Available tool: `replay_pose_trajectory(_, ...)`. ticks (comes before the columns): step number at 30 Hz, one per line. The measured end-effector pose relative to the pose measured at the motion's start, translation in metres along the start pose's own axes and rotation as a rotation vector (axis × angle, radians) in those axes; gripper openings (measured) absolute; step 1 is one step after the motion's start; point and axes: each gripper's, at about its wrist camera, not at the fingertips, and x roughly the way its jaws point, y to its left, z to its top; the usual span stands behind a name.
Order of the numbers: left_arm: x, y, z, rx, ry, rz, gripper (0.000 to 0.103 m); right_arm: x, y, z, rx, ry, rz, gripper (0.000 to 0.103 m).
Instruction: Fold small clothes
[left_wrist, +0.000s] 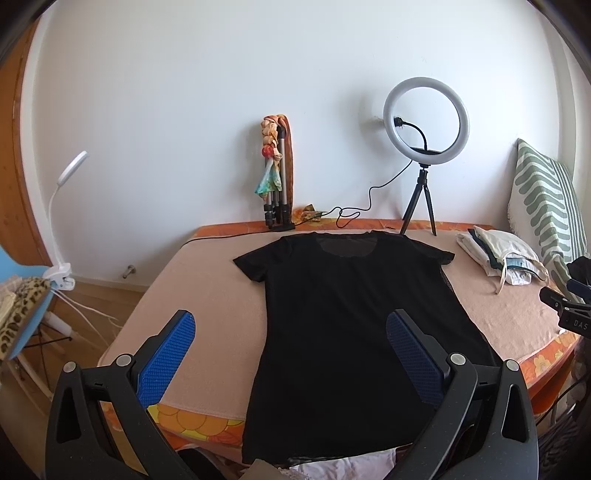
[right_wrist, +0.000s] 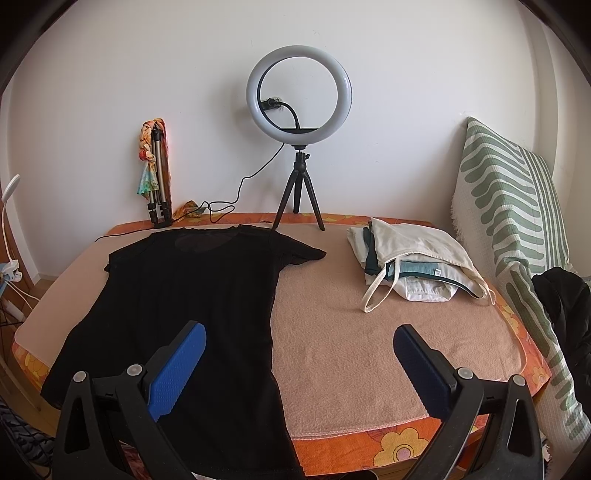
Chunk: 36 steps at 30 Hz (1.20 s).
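While I'm holding both tools up over the near edge of the bed (right_wrist: 369, 332), the black t-shirt (left_wrist: 351, 314) is lying spread out flat on the peach blanket (right_wrist: 388, 350), neck hole at the far end by the wall and hem hanging over the near edge. Both sleeves are sticking out to the sides, nothing folded.

The left gripper (left_wrist: 291, 354) is hovering with its jaws spread wide, nothing between them, left finger over bare blanket and right finger over the shirt's lower part. The right gripper (right_wrist: 299, 365) is hanging just as wide apart and empty, left finger over the shirt's right half, right finger over bare blanket. From these views I can't tell whether either one is touching the fabric.

To the right of the shirt, well apart from it, a small pile of light clothes (right_wrist: 413, 266) is sitting on the blanket. A green striped pillow (right_wrist: 517, 229) is leaning at the right side. At the far edge a ring light (right_wrist: 299, 92) is standing on its little tripod, with a folded tripod (right_wrist: 159, 177) wrapped in a colourful scarf leaning against the wall to its left.
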Motion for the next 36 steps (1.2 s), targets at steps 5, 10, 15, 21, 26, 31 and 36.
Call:
replay_pose_trajectory(5, 0.0006, -0.0004, 0.0003, 0.000, 0.002, 0.001, 0.103, 0.0007, 0.0006, -0.0006, 0.000, 0.000, 0.001, 0.103)
replay_pose_trajectory(10, 0.0006, -0.0001, 0.0001, 0.000, 0.001, 0.001, 0.103, 0.0004, 0.0002, 0.0002, 0.000, 0.000, 0.001, 0.103)
replay_pose_trajectory(15, 0.0005, -0.0004, -0.0005, -0.001, 0.002, 0.001, 0.103, 0.0003, 0.0005, 0.0002, -0.001, 0.001, 0.001, 0.103)
replay_pose_trajectory(21, 0.0009, -0.0001, -0.0009, 0.000, 0.001, 0.004, 0.103, 0.0004, 0.0004, 0.0003, 0.001, 0.001, 0.001, 0.103)
replay_pose_trajectory(26, 0.0009, 0.0001, -0.0022, 0.001, 0.001, 0.004, 0.103, 0.0003, 0.0004, 0.0005, 0.000, 0.001, 0.001, 0.103)
replay_pose_trajectory(31, 0.0011, 0.0000, -0.0022, 0.001, 0.001, 0.003, 0.103, 0.0001, 0.0007, 0.0006, -0.001, 0.001, 0.001, 0.103)
replay_pose_trajectory(36, 0.0031, 0.0007, -0.0027, 0.000, 0.005, 0.004, 0.103, 0.0024, 0.0021, 0.0026, -0.006, 0.003, 0.002, 0.103)
